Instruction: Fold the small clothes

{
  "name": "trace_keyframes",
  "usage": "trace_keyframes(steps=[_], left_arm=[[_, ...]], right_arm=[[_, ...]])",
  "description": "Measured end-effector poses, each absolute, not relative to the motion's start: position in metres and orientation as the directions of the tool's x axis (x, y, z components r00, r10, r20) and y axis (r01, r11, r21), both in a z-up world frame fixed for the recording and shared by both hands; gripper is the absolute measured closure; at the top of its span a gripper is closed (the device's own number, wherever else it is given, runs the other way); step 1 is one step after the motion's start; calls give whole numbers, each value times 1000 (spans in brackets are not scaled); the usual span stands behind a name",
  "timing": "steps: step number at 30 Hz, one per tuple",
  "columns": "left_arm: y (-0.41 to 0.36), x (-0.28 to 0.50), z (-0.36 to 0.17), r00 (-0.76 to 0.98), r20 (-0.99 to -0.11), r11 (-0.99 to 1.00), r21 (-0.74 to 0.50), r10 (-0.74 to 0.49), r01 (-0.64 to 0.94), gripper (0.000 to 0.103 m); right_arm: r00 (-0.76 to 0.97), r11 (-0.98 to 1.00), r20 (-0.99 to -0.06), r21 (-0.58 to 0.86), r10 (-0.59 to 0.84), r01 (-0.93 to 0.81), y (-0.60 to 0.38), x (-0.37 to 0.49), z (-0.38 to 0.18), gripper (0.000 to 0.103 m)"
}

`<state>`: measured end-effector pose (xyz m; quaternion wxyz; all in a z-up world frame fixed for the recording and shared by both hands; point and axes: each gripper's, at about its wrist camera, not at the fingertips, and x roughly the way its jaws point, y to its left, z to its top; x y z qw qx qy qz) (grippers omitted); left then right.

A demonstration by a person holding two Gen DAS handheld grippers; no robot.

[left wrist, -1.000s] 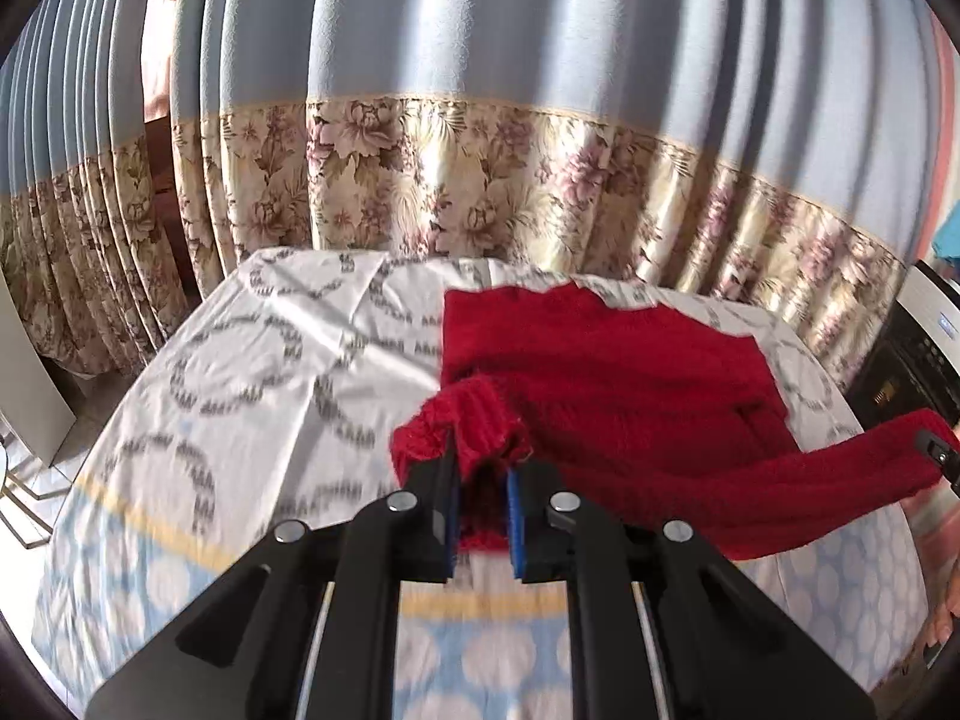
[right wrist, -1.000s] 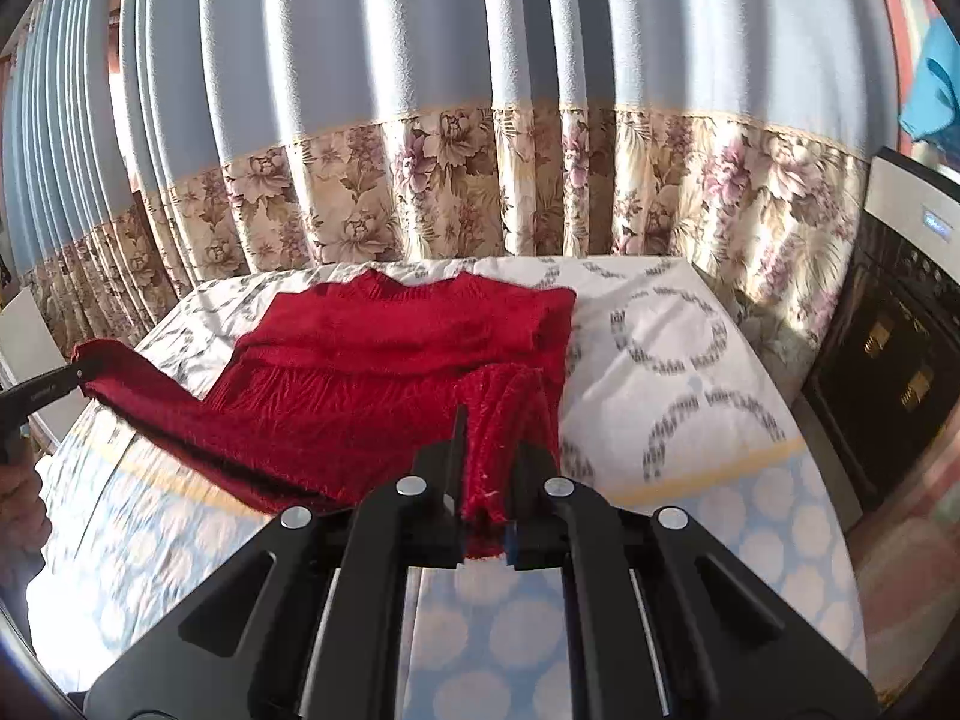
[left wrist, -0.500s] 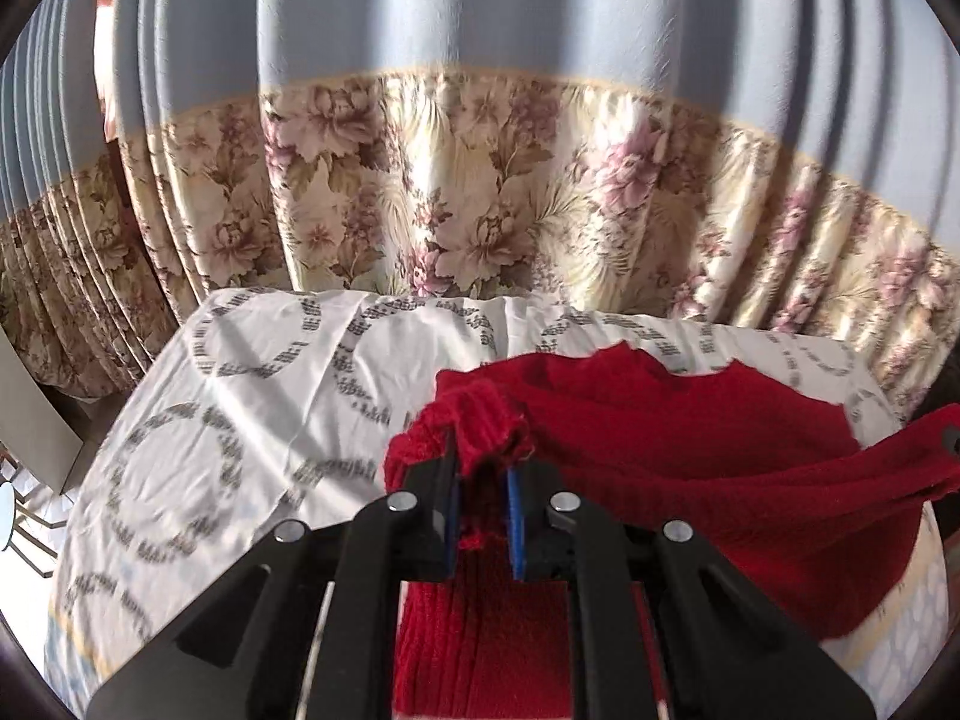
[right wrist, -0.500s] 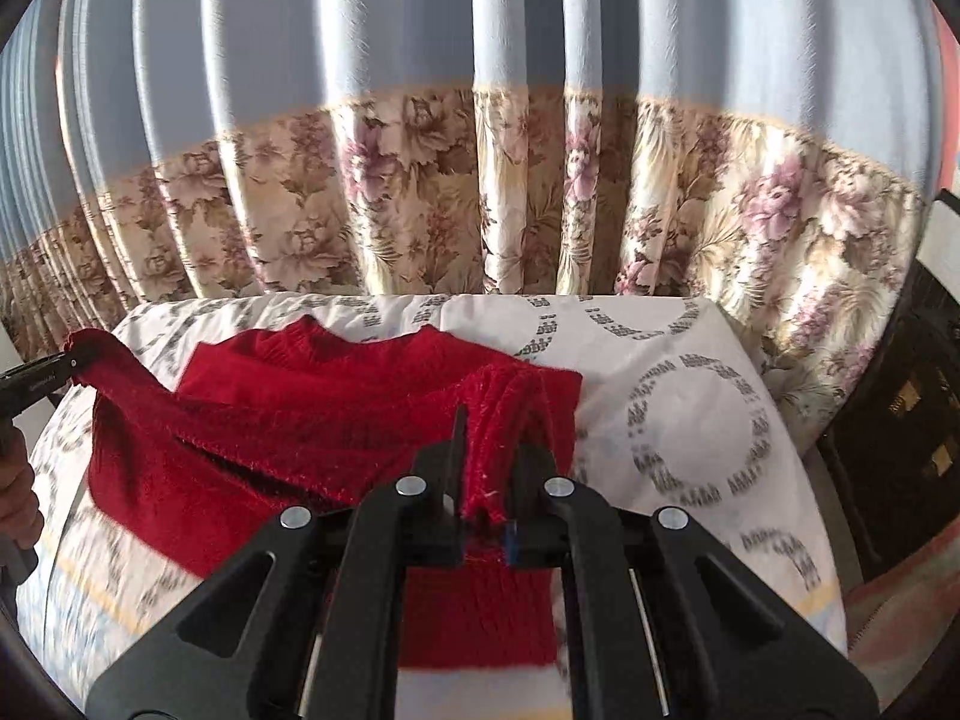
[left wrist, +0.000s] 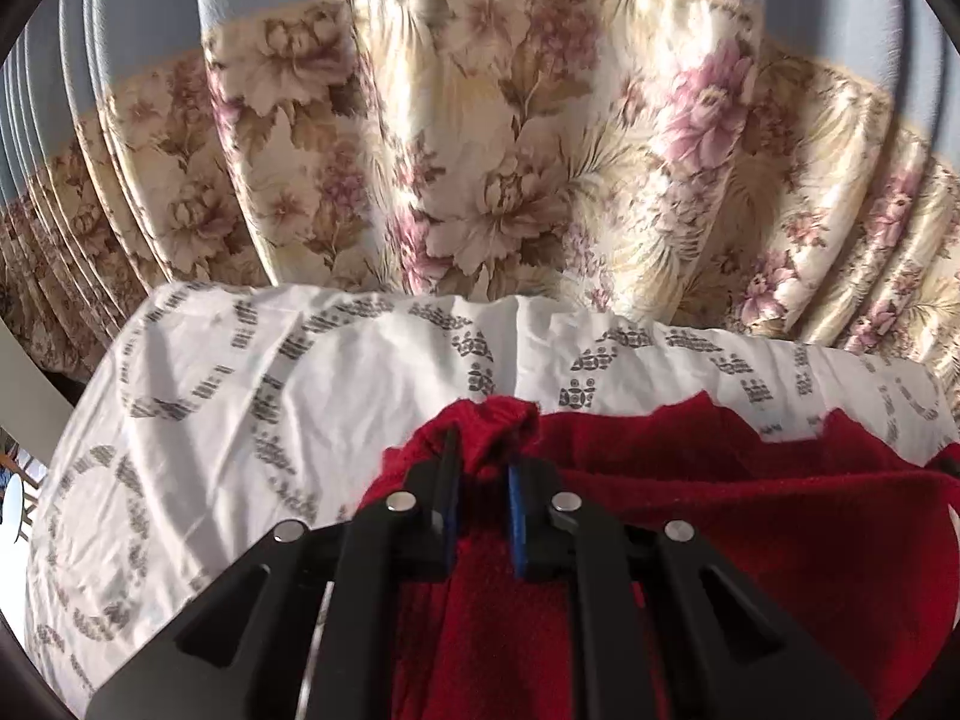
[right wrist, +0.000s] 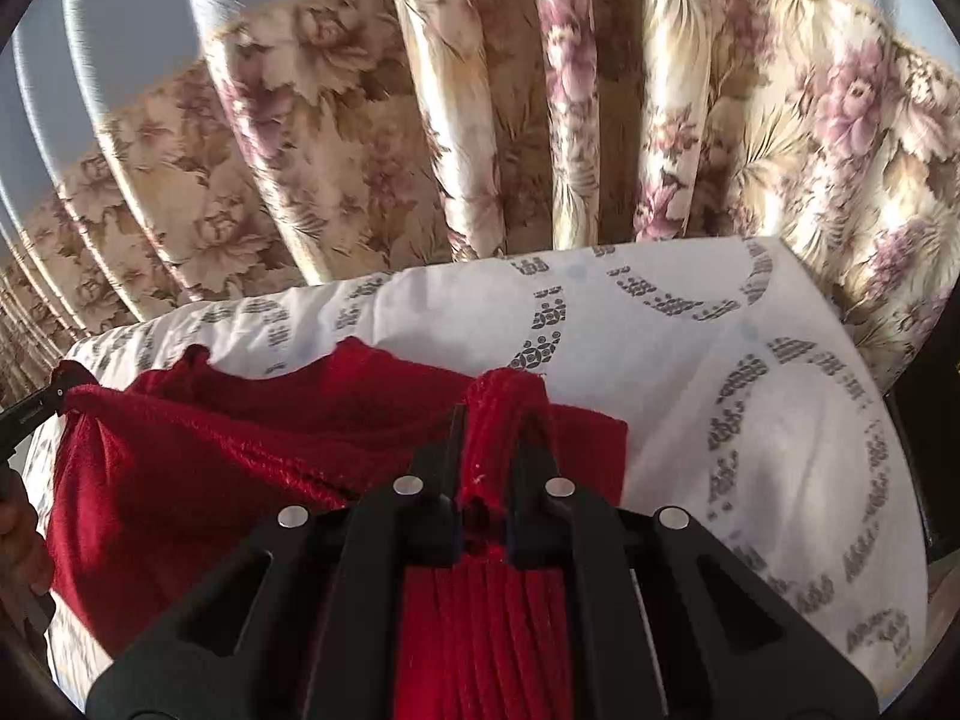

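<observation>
On patterned sheet (left wrist: 336,372), ribbed red knit (right wrist: 198,480)

Red knit sweater (left wrist: 750,540), white sheet (left wrist: 210,420) with grey dotted rings, blue curtain (right wrist: 198,144) with floral border.

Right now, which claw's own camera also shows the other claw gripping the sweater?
The right claw: at its view's left edge the left claw pinches the red sweater. The left wrist view shows no clear second claw.
</observation>
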<state>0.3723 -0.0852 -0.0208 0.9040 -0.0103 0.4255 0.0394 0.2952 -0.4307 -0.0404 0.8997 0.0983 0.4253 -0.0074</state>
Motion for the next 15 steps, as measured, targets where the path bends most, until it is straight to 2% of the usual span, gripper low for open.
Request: trace_keyframes(steps=[4,6,8,10,11,12,15], left_arm=[[-82,388,-28,616,-785,994,5,70,-107,78],[-78,391,-23,630,-770,992,18,96,-128,65],[-68,391,-13,647,-756,988,-5,99,-157,61],[-61,390,-4,658,-744,985,-3,114,-174,60],[-57,389,2,666,-735,983,2,126,-184,57],[-53,386,6,674,-724,980,11,144,-198,55],[-44,375,19,698,-696,976,20,169,-217,54]], right_arm=[[613,975,-787,183,69,125,-434,315,-46,94],[613,976,-788,174,58,132,-433,321,-42,88],[609,978,-791,173,65,120,-432,324,-39,85],[619,983,-784,140,36,120,-430,324,-31,60],[644,983,-765,127,10,136,-431,321,-26,32],[675,982,-737,117,-14,148,-432,316,-18,24],[714,975,-700,143,-23,171,-440,304,-5,24]])
